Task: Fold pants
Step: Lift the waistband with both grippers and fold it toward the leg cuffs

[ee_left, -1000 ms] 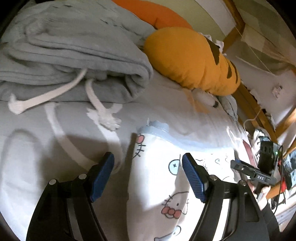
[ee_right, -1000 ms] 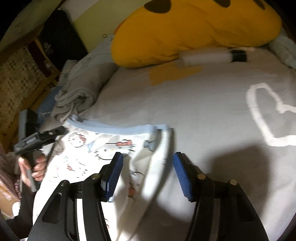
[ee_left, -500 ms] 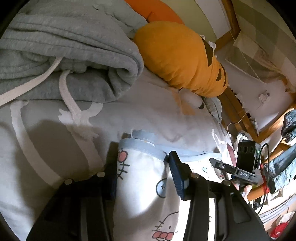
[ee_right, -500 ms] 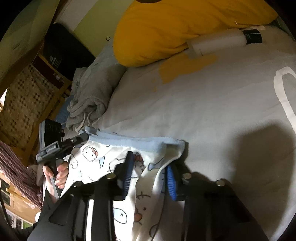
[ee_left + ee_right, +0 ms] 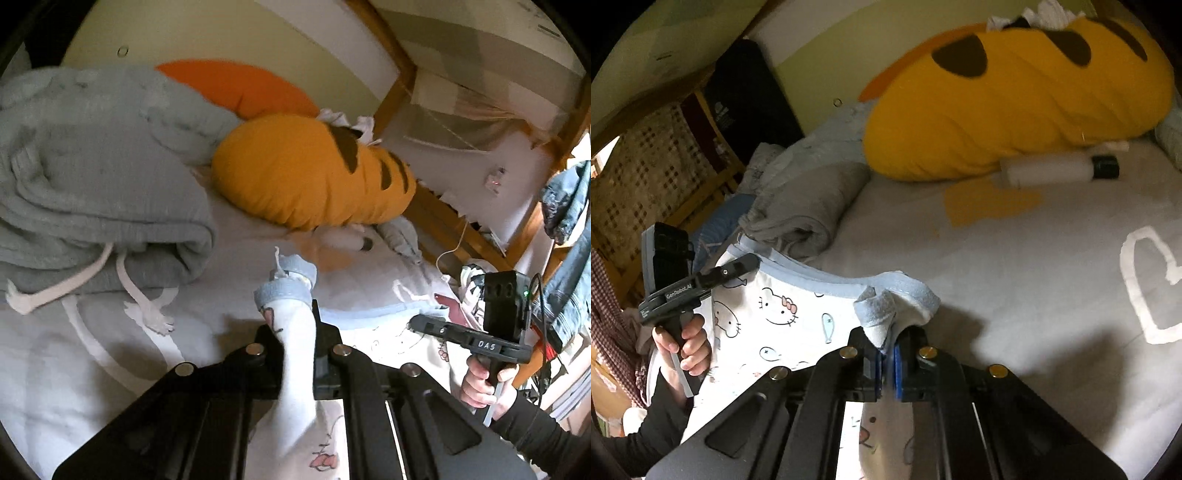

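The pants (image 5: 764,317) are white with a cartoon cat print and a light blue waistband (image 5: 827,277); they lie on the bed. My left gripper (image 5: 295,332) is shut on one corner of the waistband (image 5: 284,291) and holds it lifted off the bed. My right gripper (image 5: 885,354) is shut on the other waistband corner (image 5: 875,310), also bunched and lifted. Each gripper shows in the other's view, the right one in the left wrist view (image 5: 476,343) and the left one in the right wrist view (image 5: 690,284).
A folded grey sweatshirt (image 5: 92,192) with white drawstrings lies at the left. A yellow striped plush pillow (image 5: 314,173) lies at the head of the bed, with a white bottle (image 5: 1056,170) beside it. The grey sheet (image 5: 1034,277) has a white heart print. A wooden bed frame (image 5: 454,218) runs along the right.
Both grippers went from open over the waistband corners to shut on them, and have lifted the waistband off the bed.
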A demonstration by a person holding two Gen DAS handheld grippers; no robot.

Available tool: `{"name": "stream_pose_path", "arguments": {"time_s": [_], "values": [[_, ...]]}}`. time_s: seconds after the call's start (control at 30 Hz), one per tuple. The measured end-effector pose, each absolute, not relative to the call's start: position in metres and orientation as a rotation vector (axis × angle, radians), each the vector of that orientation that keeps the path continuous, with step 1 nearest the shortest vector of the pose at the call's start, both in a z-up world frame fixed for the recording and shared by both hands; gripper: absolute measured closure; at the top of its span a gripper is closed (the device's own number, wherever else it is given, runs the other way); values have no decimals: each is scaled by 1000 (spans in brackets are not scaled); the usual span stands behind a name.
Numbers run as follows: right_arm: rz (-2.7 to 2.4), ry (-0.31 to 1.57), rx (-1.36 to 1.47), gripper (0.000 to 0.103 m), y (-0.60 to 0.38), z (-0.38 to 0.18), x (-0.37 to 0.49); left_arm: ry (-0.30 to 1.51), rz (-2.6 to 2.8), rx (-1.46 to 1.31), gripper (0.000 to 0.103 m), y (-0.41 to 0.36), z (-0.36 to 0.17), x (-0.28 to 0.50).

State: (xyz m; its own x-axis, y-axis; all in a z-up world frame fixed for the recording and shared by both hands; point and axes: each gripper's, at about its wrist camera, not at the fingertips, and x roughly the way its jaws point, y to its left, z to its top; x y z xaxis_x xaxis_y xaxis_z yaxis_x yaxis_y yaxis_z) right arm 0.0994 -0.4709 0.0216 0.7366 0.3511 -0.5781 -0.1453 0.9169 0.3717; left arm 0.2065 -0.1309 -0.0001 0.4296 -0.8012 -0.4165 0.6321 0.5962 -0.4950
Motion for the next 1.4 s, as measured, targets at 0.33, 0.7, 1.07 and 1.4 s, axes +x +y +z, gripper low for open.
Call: {"name": "stream_pose_path", "arguments": {"time_s": [0.33,0.7,1.07,1.4], "values": [[328,567,265,99,-456,88,13,574,-931,-213,97,-112,44,141],[314,637,249,99,-431,68,-50,669,-893,-193,96,-80,47,67],[178,793,237,99,-429,29,-55,744,-781,-82,94,-101,5,51],[58,986,229,99,-434,-14,-32,833,-684,-26,80,-107,-47,72]]}}
